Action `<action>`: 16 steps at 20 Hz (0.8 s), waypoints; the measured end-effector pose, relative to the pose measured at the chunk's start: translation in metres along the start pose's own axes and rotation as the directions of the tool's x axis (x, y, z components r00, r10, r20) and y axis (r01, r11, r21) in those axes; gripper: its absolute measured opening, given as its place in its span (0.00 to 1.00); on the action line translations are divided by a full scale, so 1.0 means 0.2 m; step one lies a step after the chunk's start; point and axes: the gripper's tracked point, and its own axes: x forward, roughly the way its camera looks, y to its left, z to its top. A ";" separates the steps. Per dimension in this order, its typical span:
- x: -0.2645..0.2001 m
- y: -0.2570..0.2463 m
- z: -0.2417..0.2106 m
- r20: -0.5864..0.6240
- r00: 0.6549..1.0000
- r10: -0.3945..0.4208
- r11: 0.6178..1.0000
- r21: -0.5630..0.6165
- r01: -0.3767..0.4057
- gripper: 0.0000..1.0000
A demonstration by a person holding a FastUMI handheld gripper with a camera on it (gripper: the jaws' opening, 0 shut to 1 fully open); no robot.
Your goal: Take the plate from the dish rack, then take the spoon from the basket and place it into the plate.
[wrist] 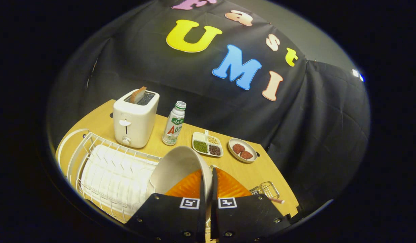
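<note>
- Gripper view: the gripper [208,179] has its two fingers pressed nearly together on the rim of the plate [176,168], pinching it edge-on.
- The plate is tilted and appears to be clear of the white wire dish rack [107,168], which sits just beside and below it on the wooden table [248,172]; the fingers hide its lower edge, so contact with the rack cannot be ruled out.
- A small wire basket [267,189] stands on the table just beside the fingers on the far side from the rack, with what looks like the spoon [277,200] handle poking out; it is too small to be sure.
- Beyond the plate: a white toaster [135,119] with a slice in its slot, a bottle [174,123], a divided tray of beans [208,144], and a small oval dish [242,150] holding two brown pieces.
</note>
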 end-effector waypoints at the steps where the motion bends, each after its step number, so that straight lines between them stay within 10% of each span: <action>1: -0.02 -0.01 0.02 0.006 1.000 -0.022 0.999 -0.025 0.022 0.06; 16: -0.41 -0.21 0.22 0.112 0.985 -0.131 0.984 -0.103 0.143 0.06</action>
